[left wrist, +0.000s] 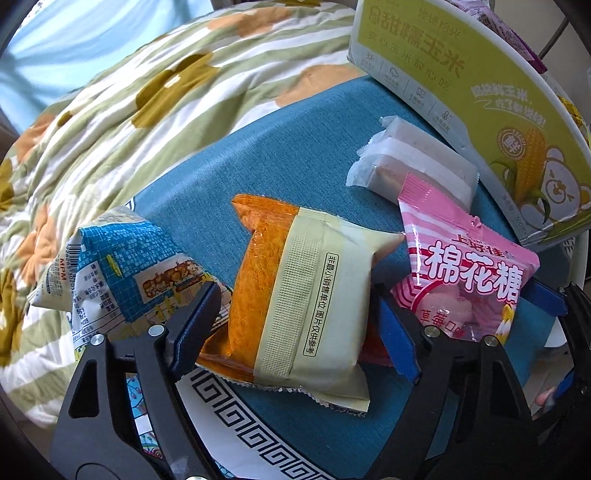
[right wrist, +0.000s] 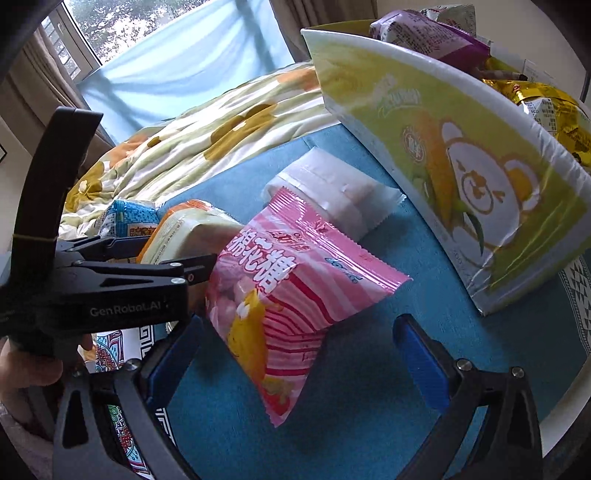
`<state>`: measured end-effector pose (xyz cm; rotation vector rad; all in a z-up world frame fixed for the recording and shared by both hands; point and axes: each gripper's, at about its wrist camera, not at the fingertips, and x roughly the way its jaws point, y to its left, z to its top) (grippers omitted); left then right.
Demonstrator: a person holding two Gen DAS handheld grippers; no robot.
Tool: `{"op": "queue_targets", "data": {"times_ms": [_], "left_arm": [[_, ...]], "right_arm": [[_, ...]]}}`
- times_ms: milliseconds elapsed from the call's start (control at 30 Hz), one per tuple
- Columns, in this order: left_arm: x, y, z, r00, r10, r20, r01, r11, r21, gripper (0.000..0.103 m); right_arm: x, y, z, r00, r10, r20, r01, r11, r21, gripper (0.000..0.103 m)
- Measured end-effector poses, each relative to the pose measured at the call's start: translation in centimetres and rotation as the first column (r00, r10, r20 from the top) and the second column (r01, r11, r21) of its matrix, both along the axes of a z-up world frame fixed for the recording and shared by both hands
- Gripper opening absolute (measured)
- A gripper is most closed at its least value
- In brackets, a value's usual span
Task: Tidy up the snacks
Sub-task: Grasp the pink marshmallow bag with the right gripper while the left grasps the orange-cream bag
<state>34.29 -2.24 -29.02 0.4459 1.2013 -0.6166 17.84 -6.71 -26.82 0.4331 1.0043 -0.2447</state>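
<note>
An orange and cream snack packet (left wrist: 295, 295) lies on the blue table cloth (left wrist: 295, 155) between the fingers of my left gripper (left wrist: 295, 332), whose jaws are open on either side of it. A pink marshmallow packet (left wrist: 465, 280) leans at its right; in the right wrist view this pink packet (right wrist: 291, 291) sits in front of my open right gripper (right wrist: 299, 354). A white wrapped packet (right wrist: 332, 192) lies behind it. A blue and white packet (left wrist: 122, 266) lies at the left. The left gripper (right wrist: 177, 258) also shows in the right wrist view.
A green and yellow corn box (right wrist: 461, 155) stands at the back right, holding several snack packets (right wrist: 428, 33). A flowered quilt (left wrist: 129, 110) on a bed lies beyond the table. A patterned cloth border (left wrist: 236, 413) runs along the table's near edge.
</note>
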Motion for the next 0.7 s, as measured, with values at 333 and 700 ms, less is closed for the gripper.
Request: {"op": "queue_targets", "data": {"times_ms": [333, 700], "left_arm": [[-0.6, 0.8, -0.1, 1.0, 0.012, 0.001, -0.012, 1.0, 0.008, 0.062], [-2.1, 3.0, -0.1, 0.996, 0.088, -0.022, -0.088, 0.996, -0.005, 0.062]], "right_arm": [[0.7, -0.2, -0.9, 0.996, 0.082, 0.026, -0.082, 0.997, -0.015, 0.102], [0.9, -1.6, -1.4, 0.986, 0.138, 0.097, -0.144, 0.988, 0.062, 0.102]]}}
